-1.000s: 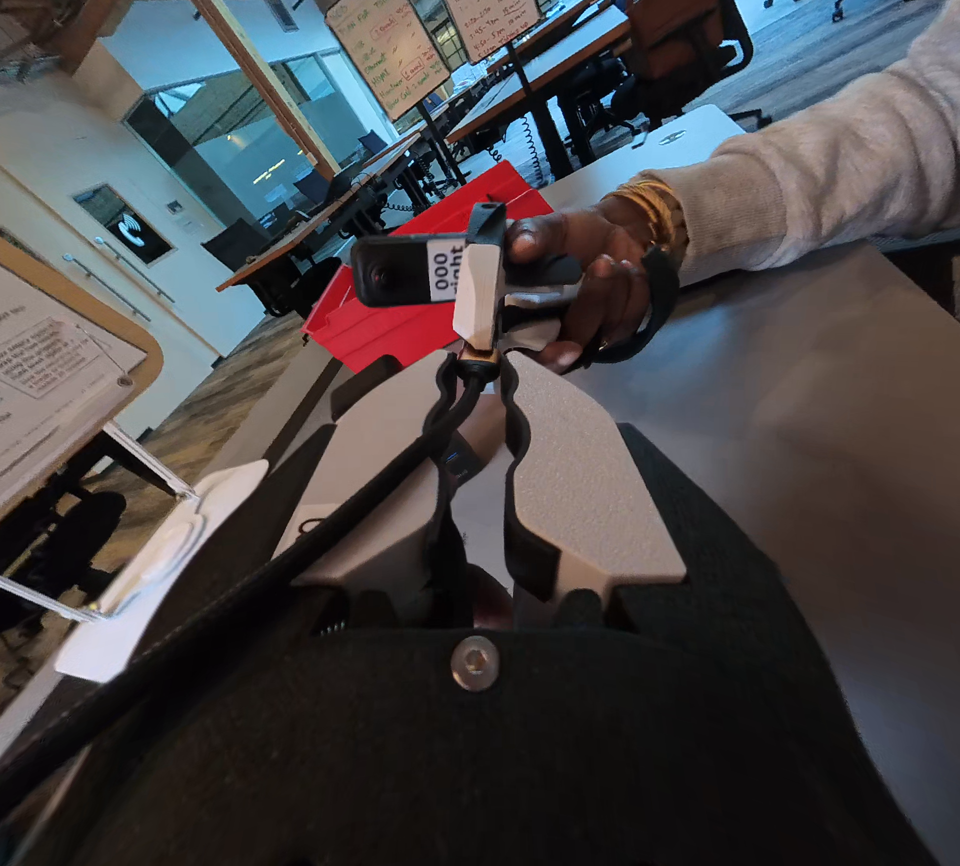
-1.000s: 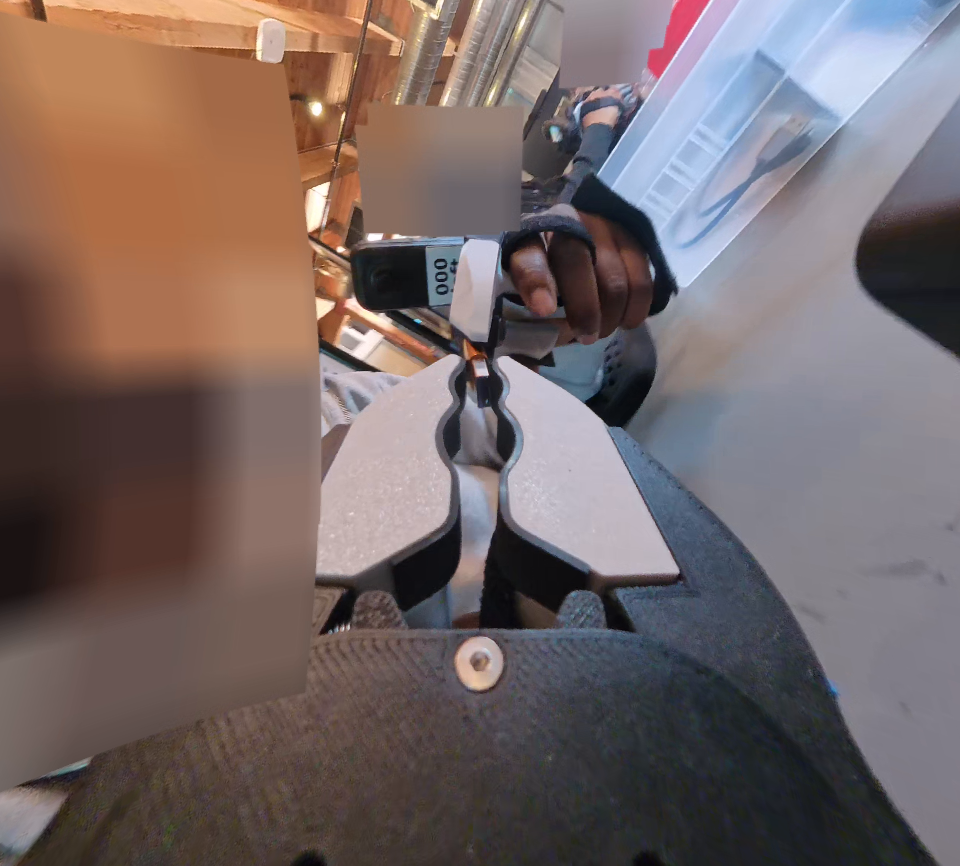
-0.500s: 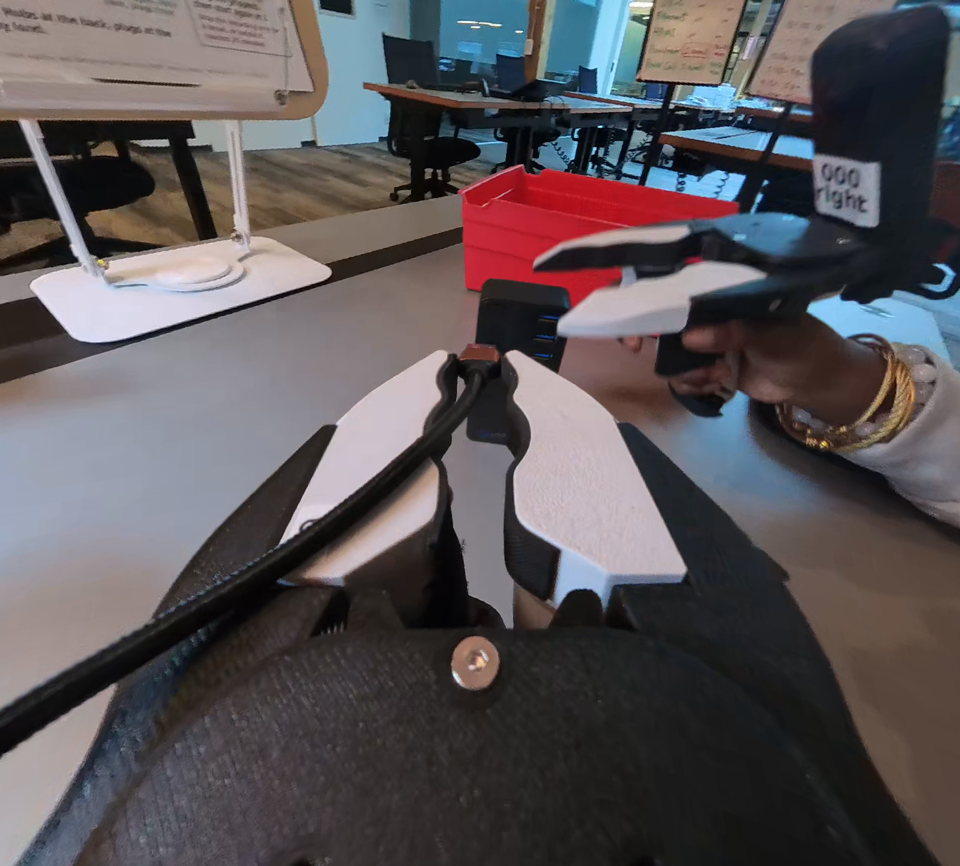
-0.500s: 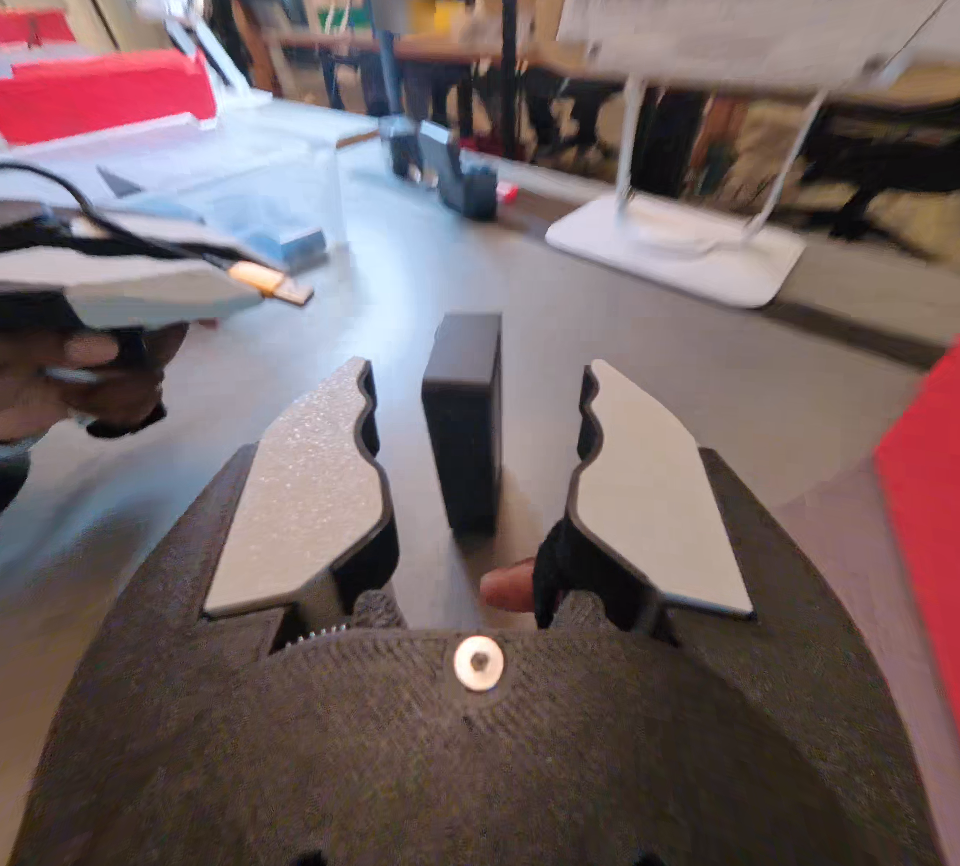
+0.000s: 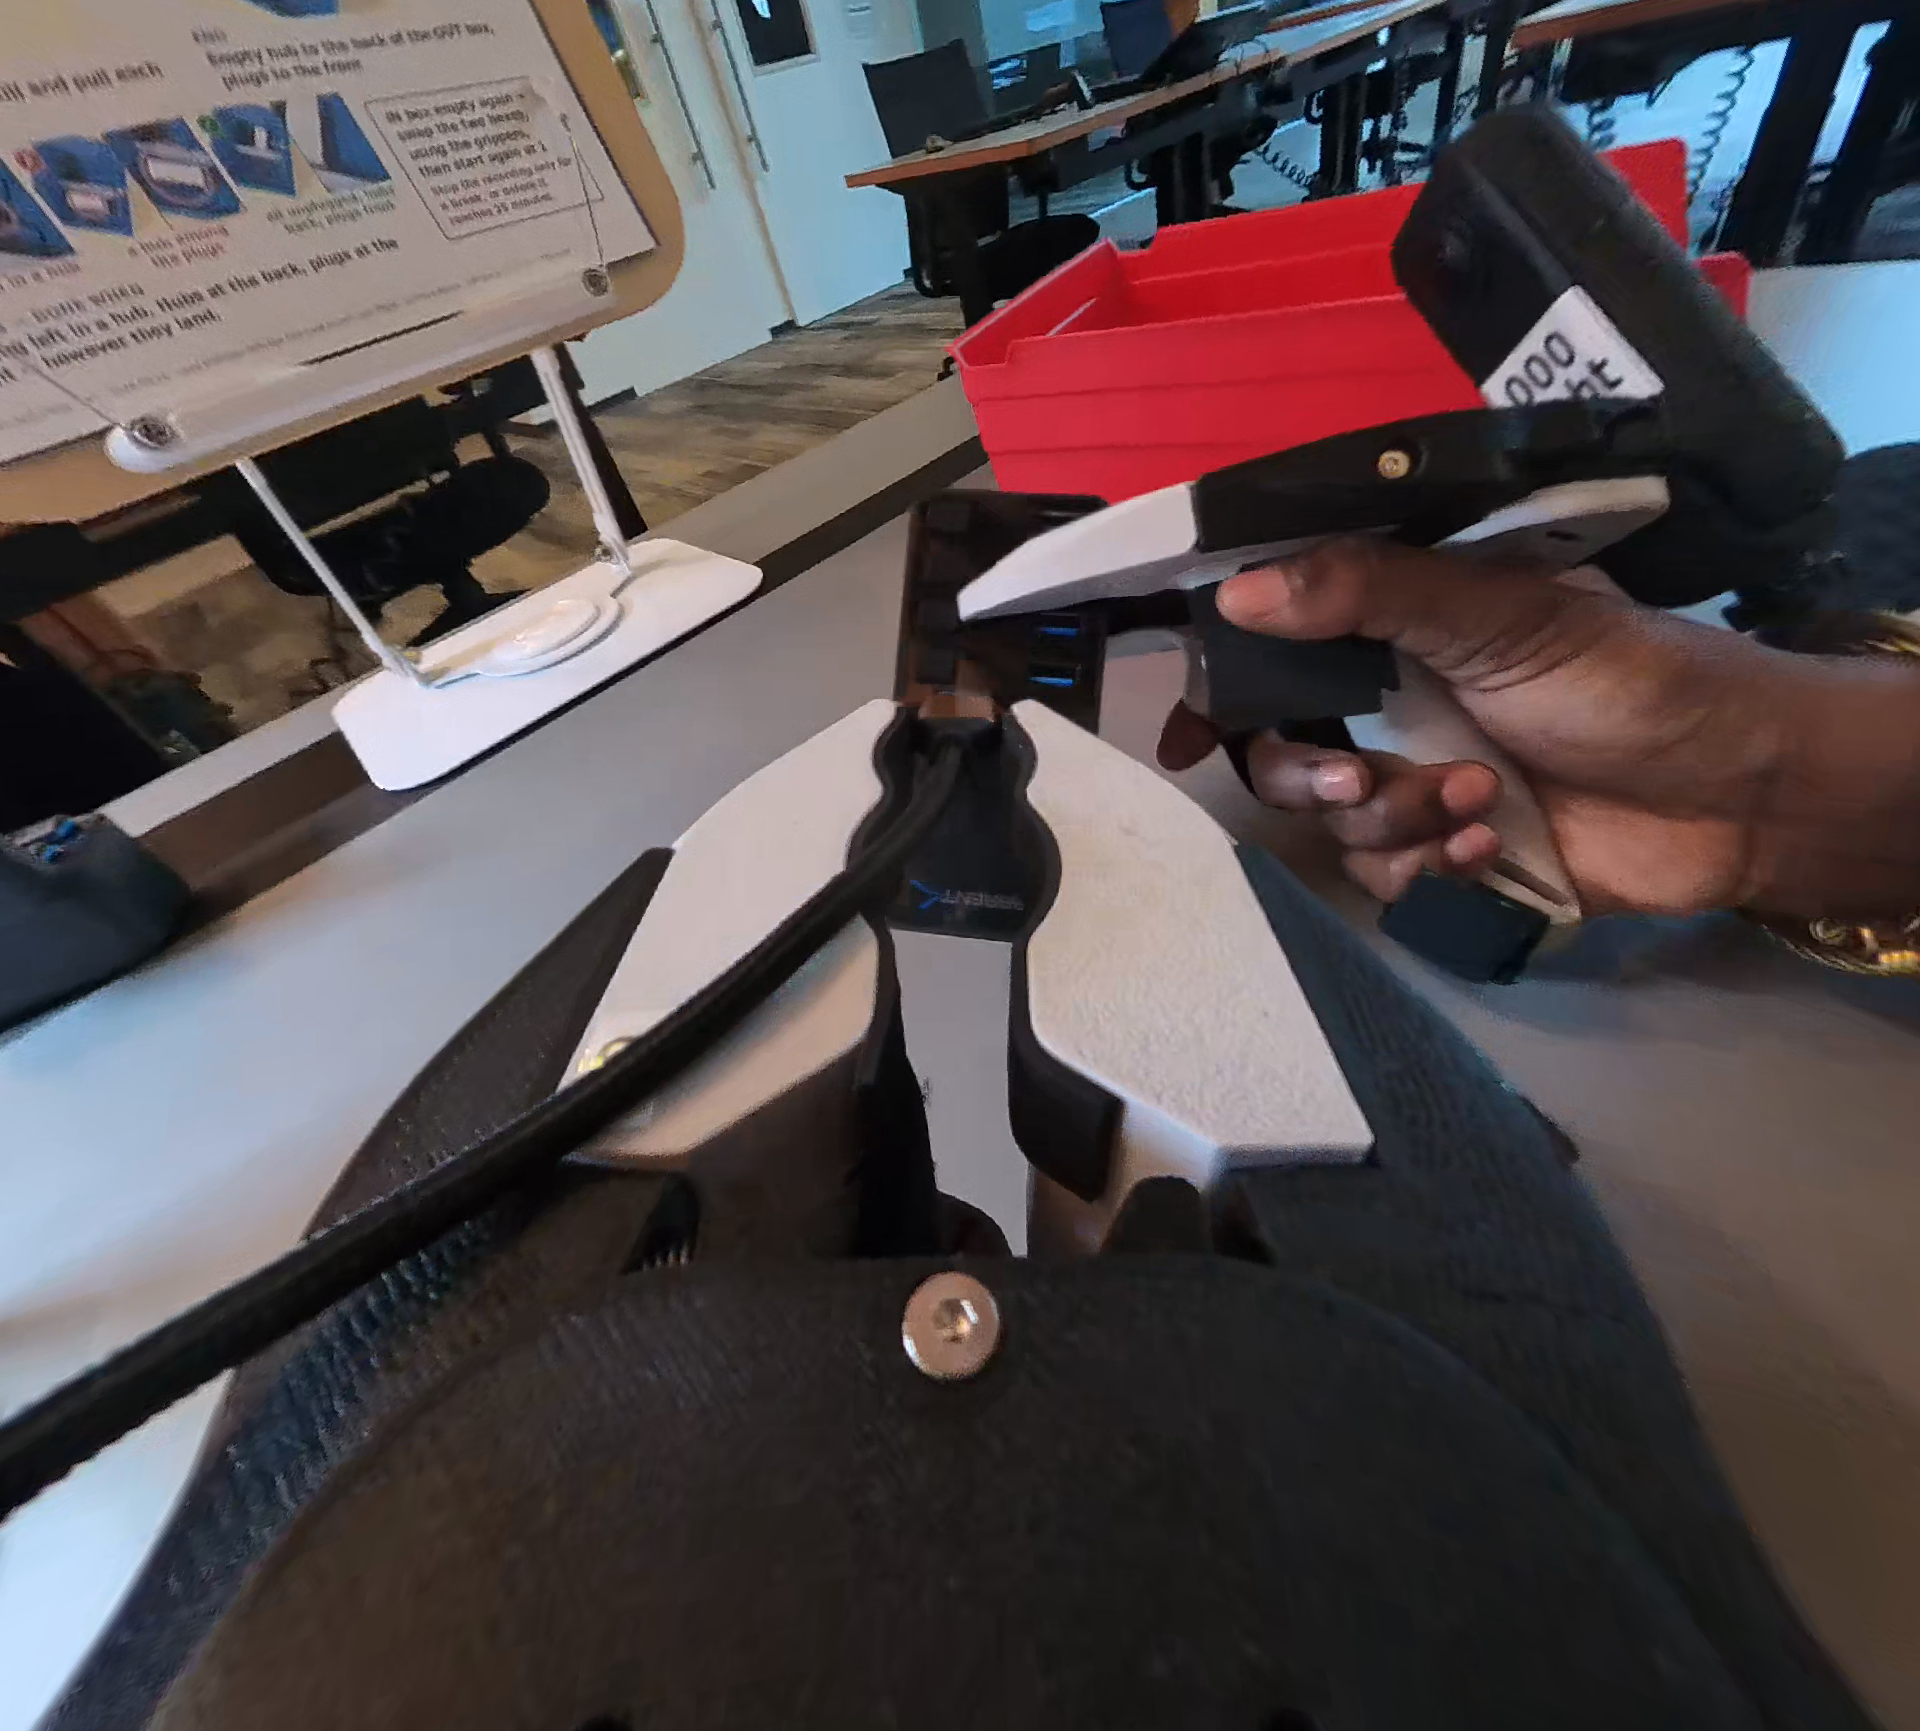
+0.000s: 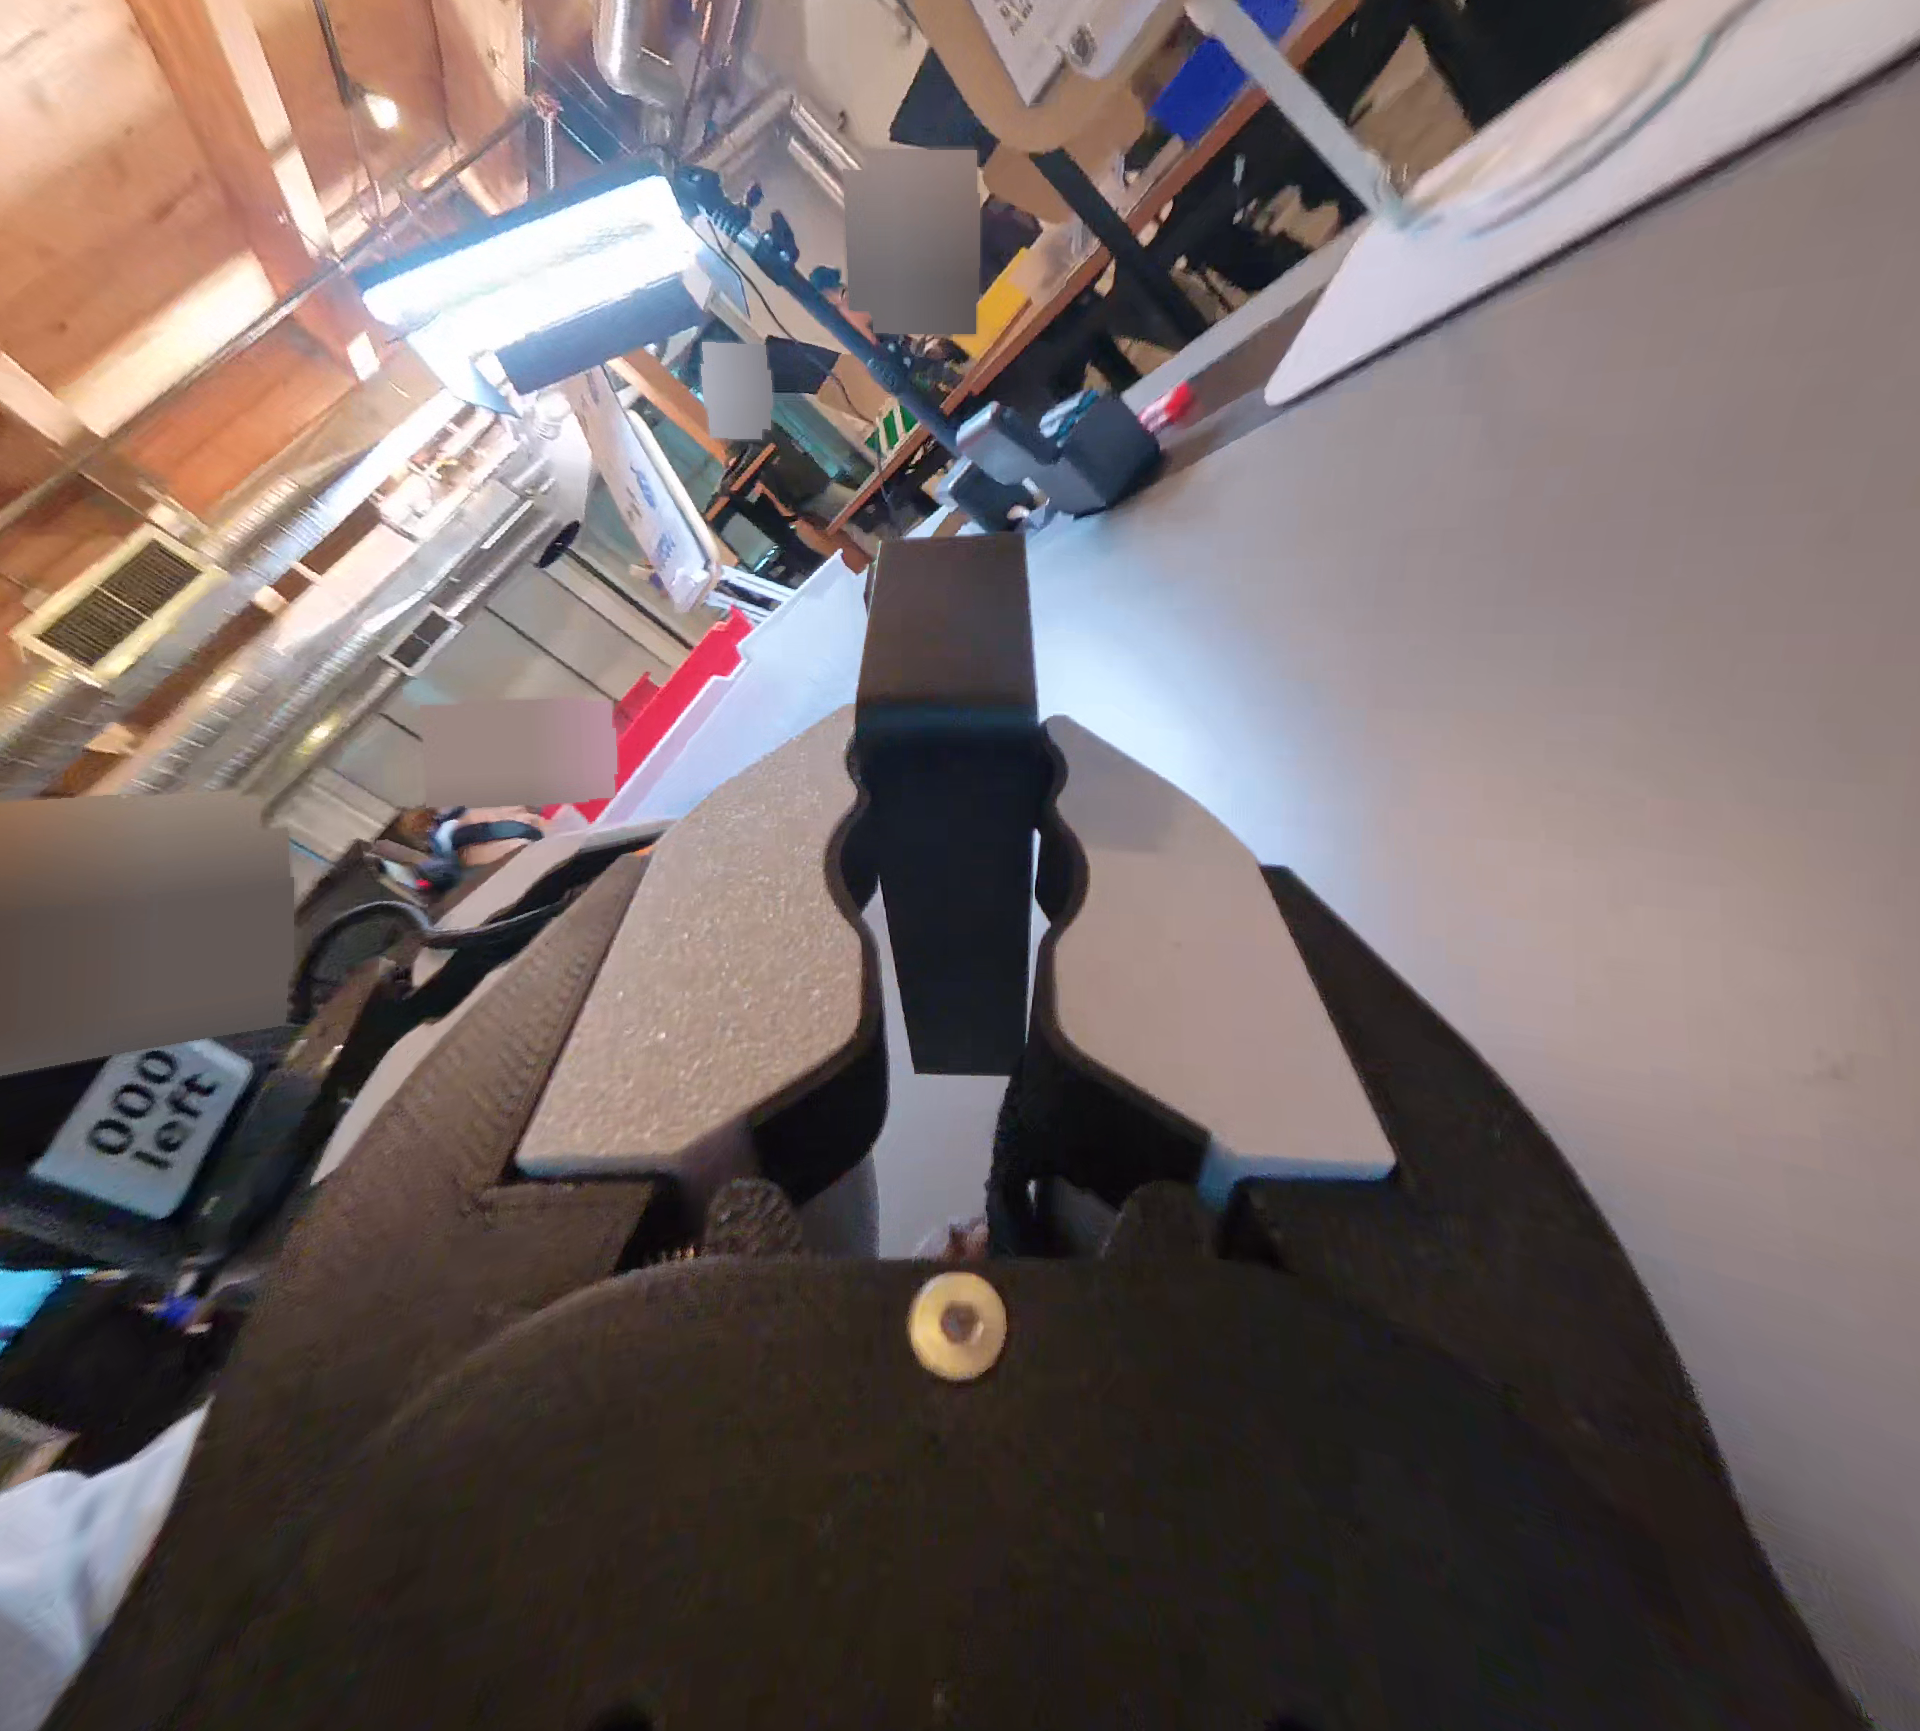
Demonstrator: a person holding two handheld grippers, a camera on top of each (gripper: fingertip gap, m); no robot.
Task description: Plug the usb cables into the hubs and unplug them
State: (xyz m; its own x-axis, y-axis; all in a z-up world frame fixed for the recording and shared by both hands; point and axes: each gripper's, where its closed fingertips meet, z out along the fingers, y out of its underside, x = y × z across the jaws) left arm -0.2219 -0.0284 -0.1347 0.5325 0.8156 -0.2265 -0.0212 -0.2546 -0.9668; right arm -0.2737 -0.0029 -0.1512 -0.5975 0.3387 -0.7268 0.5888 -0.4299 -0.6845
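Between the fingers of the left tool, a black cable is being gripped just behind its plug, whose metal tip is meeting the port face of a black hub; how deep the plug is sitting cannot be told. The cable is trailing back over the left finger toward the lower left. The hub is standing upright on the grey table, clamped across its body by the right tool, whose fingers are pressing both side walls. In the left wrist view a hand is squeezing the right tool's trigger. Behind the hub a red bin is sitting on the table, and a white-footed sign stand is standing to the left.
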